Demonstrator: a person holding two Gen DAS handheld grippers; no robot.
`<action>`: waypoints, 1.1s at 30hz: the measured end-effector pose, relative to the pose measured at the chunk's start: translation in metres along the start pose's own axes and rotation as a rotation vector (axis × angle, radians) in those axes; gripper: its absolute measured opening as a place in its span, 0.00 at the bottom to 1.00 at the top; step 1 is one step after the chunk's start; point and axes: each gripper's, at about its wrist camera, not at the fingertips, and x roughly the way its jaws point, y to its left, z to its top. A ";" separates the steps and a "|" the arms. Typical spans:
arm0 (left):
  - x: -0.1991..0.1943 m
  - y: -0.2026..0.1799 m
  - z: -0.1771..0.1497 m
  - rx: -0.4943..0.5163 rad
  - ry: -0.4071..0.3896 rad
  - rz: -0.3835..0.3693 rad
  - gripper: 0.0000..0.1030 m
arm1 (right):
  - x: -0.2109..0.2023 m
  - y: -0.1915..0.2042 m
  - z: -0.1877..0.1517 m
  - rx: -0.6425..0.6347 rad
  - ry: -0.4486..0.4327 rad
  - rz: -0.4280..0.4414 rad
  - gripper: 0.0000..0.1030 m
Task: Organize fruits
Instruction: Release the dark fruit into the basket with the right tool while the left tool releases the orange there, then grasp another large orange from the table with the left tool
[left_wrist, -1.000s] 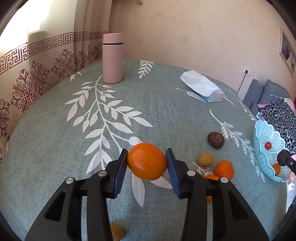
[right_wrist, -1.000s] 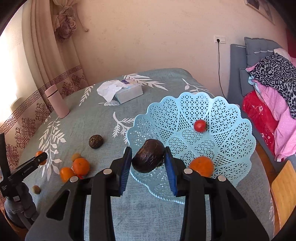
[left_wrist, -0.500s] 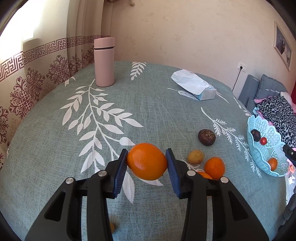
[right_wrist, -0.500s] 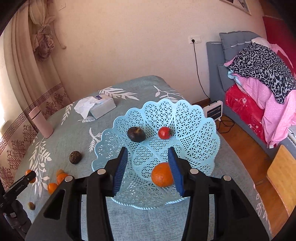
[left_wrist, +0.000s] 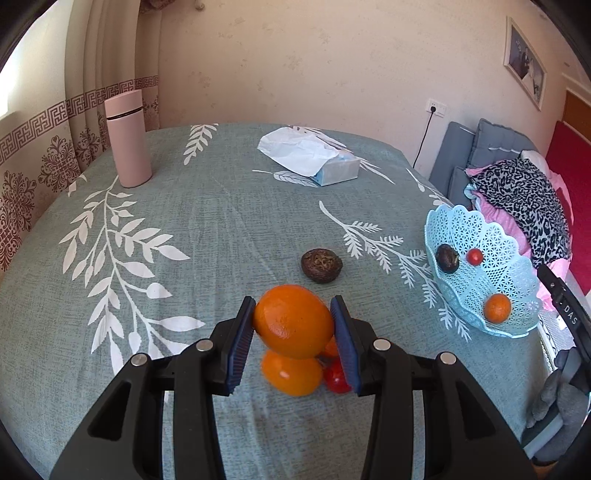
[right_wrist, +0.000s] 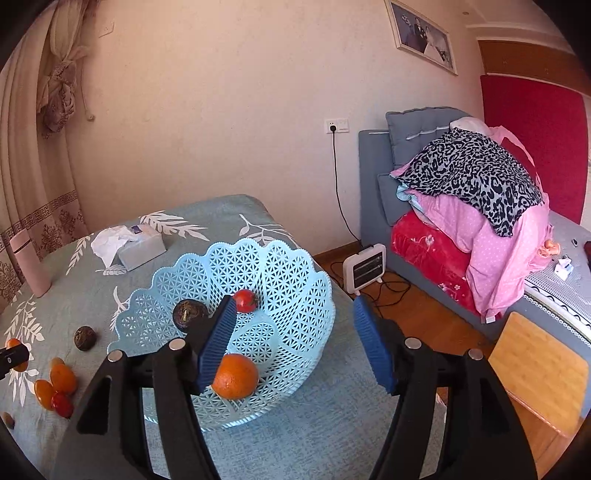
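Left gripper (left_wrist: 292, 341) clamped the orange (left_wrist: 291, 321); right gripper (right_wrist: 295, 345) gaped empty; lowering it gently into the basket (left_wrist: 491, 258) seemed wisest.

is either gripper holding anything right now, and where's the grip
The left gripper clamps an orange across its sides, between the blue pads. The right gripper is open and empty.

Both the left gripper (left_wrist: 293, 341) and right gripper (right_wrist: 295, 345) are matte black plastic with triangular cut-outs, round silver screws, and ribbed blue pads (right_wrist: 216, 345) lining their fingers.
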 end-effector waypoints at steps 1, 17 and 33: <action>0.001 -0.008 0.001 0.012 0.003 -0.013 0.41 | 0.000 -0.001 0.000 0.003 -0.001 0.002 0.66; 0.021 -0.131 0.012 0.226 0.010 -0.222 0.41 | -0.002 -0.011 -0.002 0.062 -0.013 0.034 0.74; 0.032 -0.132 0.012 0.192 0.031 -0.239 0.73 | 0.001 -0.012 -0.003 0.071 -0.004 0.037 0.74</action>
